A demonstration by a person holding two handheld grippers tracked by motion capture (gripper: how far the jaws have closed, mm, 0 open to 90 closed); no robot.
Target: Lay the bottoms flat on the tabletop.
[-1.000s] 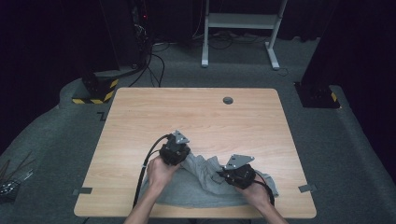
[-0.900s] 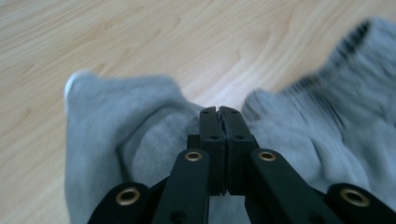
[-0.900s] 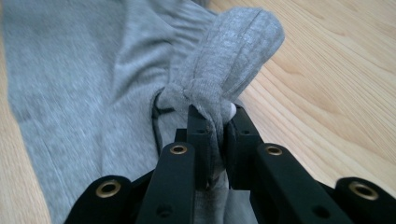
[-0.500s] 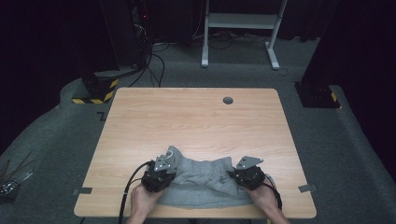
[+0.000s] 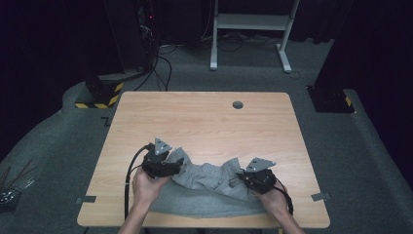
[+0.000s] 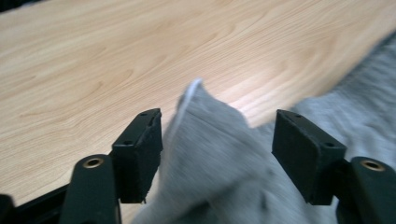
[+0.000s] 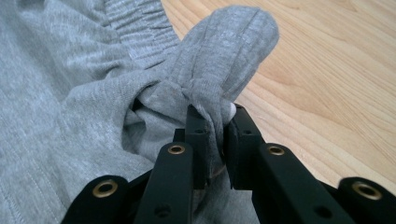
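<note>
Right gripper (image 7: 215,135) jaws pinch the grey garment (image 5: 214,187); left gripper (image 6: 217,154) jaws, just opened, straddle a fold without touching.

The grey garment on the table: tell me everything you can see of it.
The grey garment is soft knit cloth, like jersey, with a ribbed, gathered band along one edge. It lies crumpled at the near edge of the wooden table, bunched between the two hands. The right tongs are shut on a pinched fold near that band, which stands up past the jaws. The left tongs have just been opening: a peaked corner with a pale edge still stands between the jaws, touching one and clear of the other.
</note>
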